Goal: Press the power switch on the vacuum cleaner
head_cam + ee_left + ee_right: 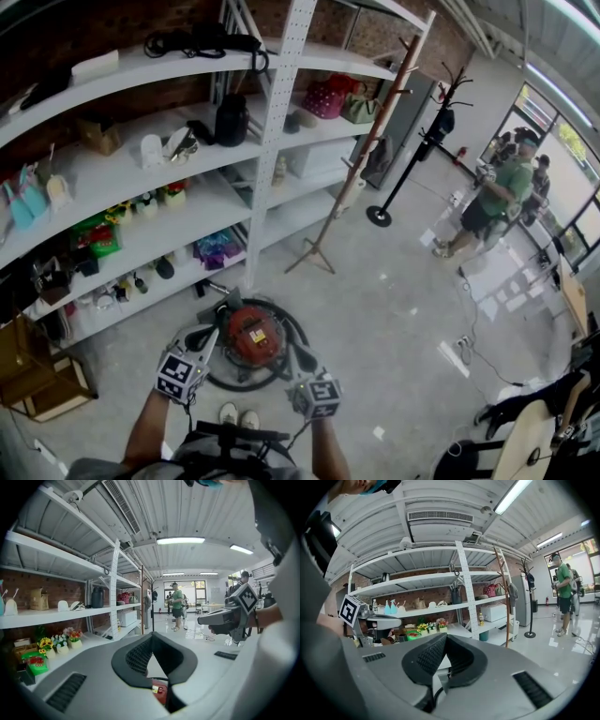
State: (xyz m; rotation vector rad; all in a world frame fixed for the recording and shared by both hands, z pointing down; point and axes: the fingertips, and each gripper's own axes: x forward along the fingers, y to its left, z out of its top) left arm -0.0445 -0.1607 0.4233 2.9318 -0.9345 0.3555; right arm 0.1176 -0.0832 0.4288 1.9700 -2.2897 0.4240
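In the head view a round red vacuum cleaner (253, 336) with a black hose looped round it sits on the floor just in front of the person's shoes. My left gripper (212, 332) hangs over its left edge and my right gripper (298, 357) over its right edge. In the left gripper view the left gripper (152, 637) has its pads meeting at the tip, and a bit of the red vacuum cleaner (161, 692) shows through the gap below. The right gripper (445, 637) is likewise shut and empty. The power switch cannot be made out.
White shelving (272, 141) full of small items runs along the left and back. A wooden stand (361, 159) and a black coat rack (412, 150) stand beyond it. People (487, 202) stand at the right. A wooden crate (37, 384) sits at the left; cables (464, 347) cross the floor.
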